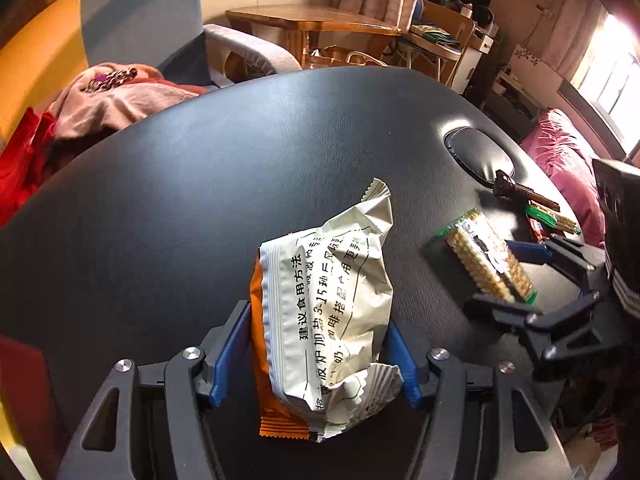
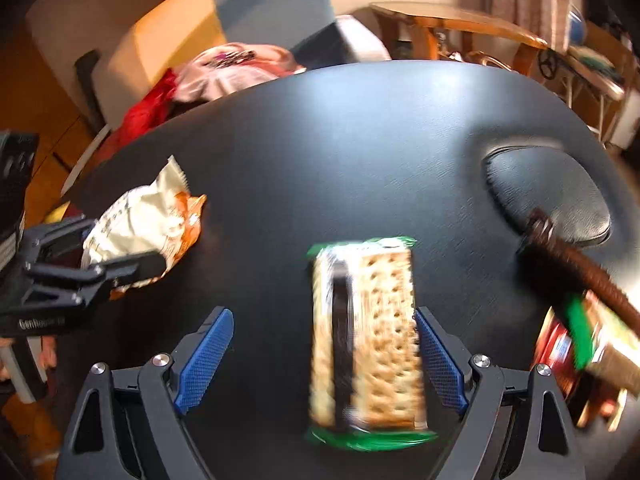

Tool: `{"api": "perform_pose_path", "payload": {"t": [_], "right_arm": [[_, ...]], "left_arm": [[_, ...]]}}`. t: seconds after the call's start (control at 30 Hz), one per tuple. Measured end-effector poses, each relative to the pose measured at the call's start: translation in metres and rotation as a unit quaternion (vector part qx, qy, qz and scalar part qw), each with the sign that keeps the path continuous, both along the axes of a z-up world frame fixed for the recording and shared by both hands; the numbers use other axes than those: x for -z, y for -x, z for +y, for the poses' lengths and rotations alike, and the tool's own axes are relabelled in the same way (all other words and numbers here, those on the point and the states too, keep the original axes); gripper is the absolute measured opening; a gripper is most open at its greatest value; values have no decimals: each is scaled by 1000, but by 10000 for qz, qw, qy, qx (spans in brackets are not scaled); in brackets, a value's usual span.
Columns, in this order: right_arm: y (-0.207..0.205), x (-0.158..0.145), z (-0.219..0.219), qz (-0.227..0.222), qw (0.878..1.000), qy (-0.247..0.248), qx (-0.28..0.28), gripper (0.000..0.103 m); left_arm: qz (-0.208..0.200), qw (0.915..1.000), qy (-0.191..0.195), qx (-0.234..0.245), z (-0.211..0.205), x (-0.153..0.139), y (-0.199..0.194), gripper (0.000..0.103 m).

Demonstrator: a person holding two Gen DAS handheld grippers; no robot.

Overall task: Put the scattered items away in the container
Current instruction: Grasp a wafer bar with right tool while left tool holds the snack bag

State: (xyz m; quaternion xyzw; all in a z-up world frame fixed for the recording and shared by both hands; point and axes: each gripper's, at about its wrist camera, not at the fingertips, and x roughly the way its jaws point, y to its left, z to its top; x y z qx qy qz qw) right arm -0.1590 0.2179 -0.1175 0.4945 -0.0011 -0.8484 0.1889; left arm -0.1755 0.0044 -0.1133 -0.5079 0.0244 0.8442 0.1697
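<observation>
My left gripper (image 1: 318, 354) is shut on a crumpled white and orange snack bag (image 1: 328, 320) above the black table (image 1: 200, 184); the bag also shows in the right wrist view (image 2: 144, 228). My right gripper (image 2: 324, 354) is open around a green-edged cracker pack (image 2: 366, 336) that lies on the table against the right finger, apart from the left one. The same pack shows in the left wrist view (image 1: 490, 258). No container is in view.
At the table's right edge lie a brown cookie stick pack (image 2: 580, 272), a green-wrapped cracker pack (image 2: 600, 340) and a red packet (image 2: 556, 344). A padded oval inset (image 2: 552, 196) sits in the tabletop. Clothes (image 1: 100, 100) and a grey chair (image 1: 152, 20) stand behind the table.
</observation>
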Motion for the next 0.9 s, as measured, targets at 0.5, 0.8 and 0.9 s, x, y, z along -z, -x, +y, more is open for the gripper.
{"api": "perform_pose_path", "payload": {"t": [0.5, 0.8, 0.9], "right_arm": [[-104, -15, 11, 93, 9987, 496, 108, 78], [-97, -21, 8, 304, 9961, 153, 812, 90], [-85, -14, -7, 115, 9964, 58, 836, 84]], "left_arm": [[-96, 9957, -673, -633, -37, 4, -115, 64], [-200, 9927, -917, -761, -40, 13, -129, 66], [-88, 9954, -696, -653, -31, 13, -130, 67]]}}
